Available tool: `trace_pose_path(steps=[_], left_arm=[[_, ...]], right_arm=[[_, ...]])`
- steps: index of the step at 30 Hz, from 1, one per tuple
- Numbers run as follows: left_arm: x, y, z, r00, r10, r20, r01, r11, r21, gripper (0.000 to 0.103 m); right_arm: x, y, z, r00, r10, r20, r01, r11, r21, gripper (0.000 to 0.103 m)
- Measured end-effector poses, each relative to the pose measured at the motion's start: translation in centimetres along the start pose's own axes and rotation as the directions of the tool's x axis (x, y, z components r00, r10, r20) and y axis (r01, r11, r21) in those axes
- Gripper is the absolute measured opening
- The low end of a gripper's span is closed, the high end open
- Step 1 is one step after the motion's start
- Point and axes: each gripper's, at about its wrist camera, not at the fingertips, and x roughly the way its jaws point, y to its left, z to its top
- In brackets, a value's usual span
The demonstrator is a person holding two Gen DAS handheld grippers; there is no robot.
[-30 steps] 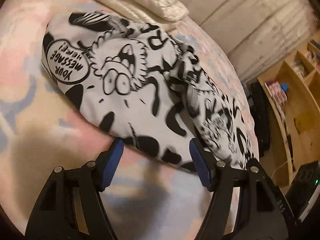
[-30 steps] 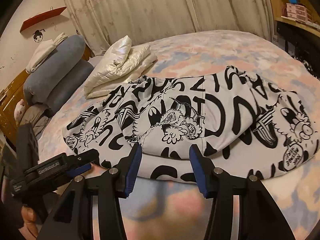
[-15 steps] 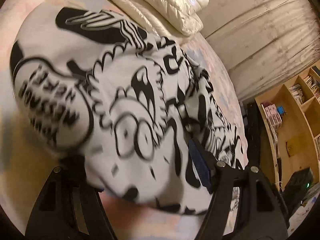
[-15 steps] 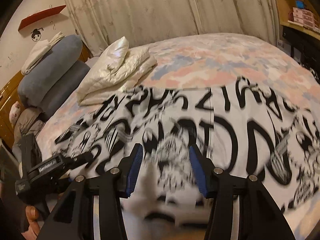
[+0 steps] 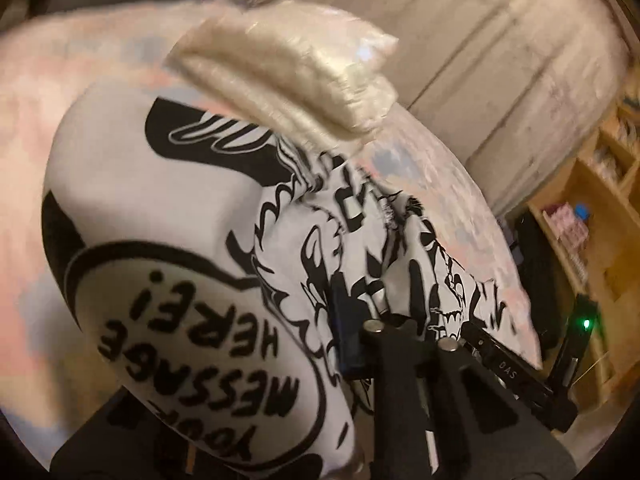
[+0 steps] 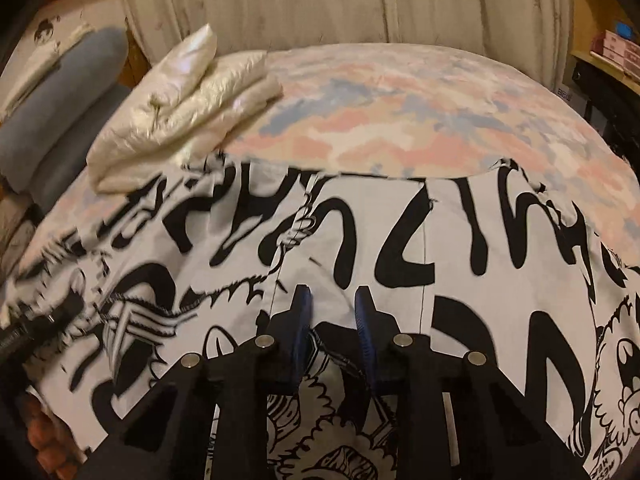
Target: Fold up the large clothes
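While both jaws have just been closing, left gripper (image 5: 372,320) and right gripper (image 6: 331,320) pinch the white black-cartoon-print cotton garment (image 6: 400,248); you lift both evenly toward the bed's (image 6: 400,100) far edge.

White garment (image 6: 400,248) with black cartoon print, pastel pink-and-blue bedspread (image 6: 400,92), pearly cream quilted jacket (image 6: 184,96).

Left gripper (image 5: 362,320): jaws, wide apart a second ago, have just been closing and are now pinched on a fold of the black-and-white printed garment (image 5: 168,216); cloth is draped over its lower left. Right gripper (image 6: 331,320): jaws likewise narrowed, garment cloth gathered between them; the print, formerly mid-frame, now fills the lower frame.
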Motion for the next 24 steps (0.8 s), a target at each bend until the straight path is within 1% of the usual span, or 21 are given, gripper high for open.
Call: trace_pose_path(steps=[2,5,7,10,13,16,20,22,23,24], left_arm=[[-0.6,-1.2,0.2,1.0,0.004,0.029,-0.006,0.999,0.054,0.01],[-1.7,-3.6,0.4,0.997,-0.002,0.08,-0.01,0.989,0.149,0.008],[-2.4,-5.5,0.3,0.993,-0.013,0.113,-0.012,0.974,0.224,0.008],[-3.2,-7.8,0.2,0.99,-0.038,0.139,-0.007,0.952,0.305,0.007],[-3.8,-10.1,0.1,0.986,-0.067,0.153,0.006,0.929,0.371,0.007],[-4.2,-12.2,-0.3,0.983,-0.1,0.155,0.026,0.908,0.419,0.006],[-4.5,-15.6,-0.9,0.978,-0.148,0.144,0.061,0.872,0.486,0.006],[-4.5,-17.9,-1.5,0.975,-0.178,0.132,0.083,0.846,0.527,0.006],[-4.5,-18.6,-1.8,0.973,-0.189,0.13,0.091,0.837,0.539,0.006],[-4.5,-19.9,-2.2,0.97,-0.209,0.124,0.105,0.821,0.562,0.006]], right_arm=[[0.5,0.2,-0.1,1.0,-0.003,-0.012,0.002,1.0,-0.017,0.023],[0.7,0.4,-0.7,1.0,0.003,-0.026,-0.004,1.0,-0.029,0.023],[0.9,0.6,-1.0,0.999,0.01,-0.034,-0.011,0.999,-0.034,0.023],[1.0,0.6,-1.5,0.999,0.017,-0.04,-0.019,0.999,-0.039,0.023],[0.9,0.4,-1.8,0.999,0.023,-0.04,-0.025,0.999,-0.04,0.023],[0.7,0.1,-2.1,0.998,0.049,-0.041,-0.05,0.998,-0.026,0.023],[0.1,-0.7,-2.5,0.991,0.123,-0.053,-0.123,0.992,-0.003,0.023],[-0.8,-1.5,-2.7,0.978,0.194,-0.071,-0.192,0.981,0.031,0.023],[-1.4,-2.1,-2.8,0.97,0.231,-0.074,-0.227,0.972,0.052,0.023],[-2.3,-3.0,-3.0,0.96,0.272,-0.07,-0.266,0.961,0.081,0.023]])
